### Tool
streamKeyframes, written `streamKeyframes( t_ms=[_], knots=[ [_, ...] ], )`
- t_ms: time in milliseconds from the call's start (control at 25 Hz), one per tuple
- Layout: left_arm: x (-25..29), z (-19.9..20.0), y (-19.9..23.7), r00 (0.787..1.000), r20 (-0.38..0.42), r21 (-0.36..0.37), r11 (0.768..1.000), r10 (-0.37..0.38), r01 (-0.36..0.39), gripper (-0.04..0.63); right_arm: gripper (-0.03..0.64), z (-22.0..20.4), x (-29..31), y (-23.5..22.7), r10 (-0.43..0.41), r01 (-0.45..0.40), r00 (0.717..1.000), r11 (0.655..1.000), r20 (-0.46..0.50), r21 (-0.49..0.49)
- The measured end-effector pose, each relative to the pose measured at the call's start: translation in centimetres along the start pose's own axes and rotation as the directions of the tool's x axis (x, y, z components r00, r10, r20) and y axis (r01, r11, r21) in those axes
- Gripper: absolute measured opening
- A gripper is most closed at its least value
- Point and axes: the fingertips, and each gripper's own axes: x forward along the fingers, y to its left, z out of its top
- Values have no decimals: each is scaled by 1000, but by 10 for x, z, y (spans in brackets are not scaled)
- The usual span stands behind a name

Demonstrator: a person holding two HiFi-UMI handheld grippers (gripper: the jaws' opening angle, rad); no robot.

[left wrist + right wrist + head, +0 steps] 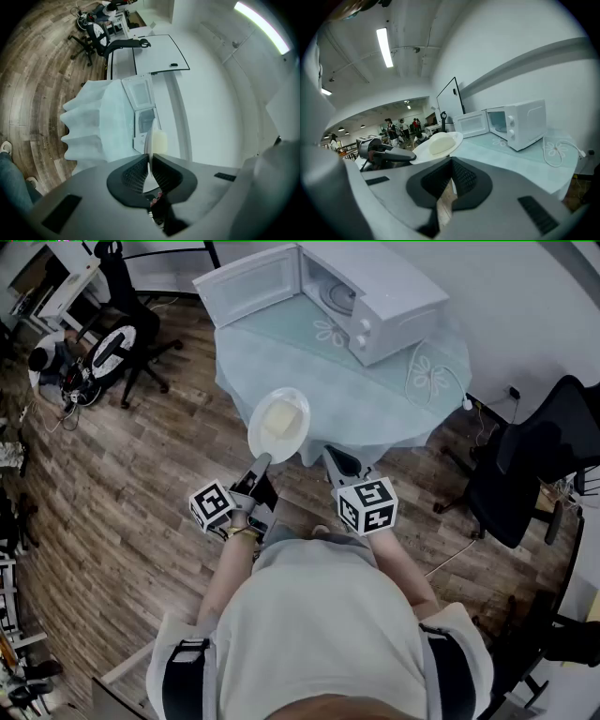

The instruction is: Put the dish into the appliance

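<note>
Dish (278, 425) pinched in left claw, outside the open appliance

Dish: white, round, carrying a pale yellowish block (282, 417). It hangs in the air over the near edge of the round surface (375, 399), which is draped in a pale cloth with flower outlines.

Left claw (262, 463): jaws pinch the dish's near rim, seen edge-on between the pads in its own view.

Right claw (336, 457): just beside the dish and not touching it. Jaws pressed together at the tips, nothing between them.

Microwave (370, 301): white, at the far side of the surface, door (248, 284) swung wide open to the left and cavity showing. It has two knobs on the panel, and any print there is too small to read.

Marker cubes on both claws carry black-and-white square patterns, no words.

Surroundings: wooden floor (112, 521), black office chairs (525, 465) to the right.
</note>
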Motion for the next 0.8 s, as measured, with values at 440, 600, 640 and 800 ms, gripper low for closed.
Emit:
streamKeyframes(
  t_ms=[440,600,640,800],
  knots=[
    [-26,-11,-8,999,-1,-18,999,-39,39,32,7,-11,-18,22,-28,28,1000,1000,10,13],
    [-20,-8,-8,1000,5,-19,1000,-8,8,32,7,-6,-14,14,-15,15,1000,1000,5,13],
    [-14,-6,-9,1000,8,-21,1000,2,-2,32,7,-2,-11,9,-9,9,1000,1000,4,21],
    [-14,-9,-12,1000,23,-26,999,-18,18,32,7,-5,-15,8,15,-16,1000,998,14,58]
  ],
)
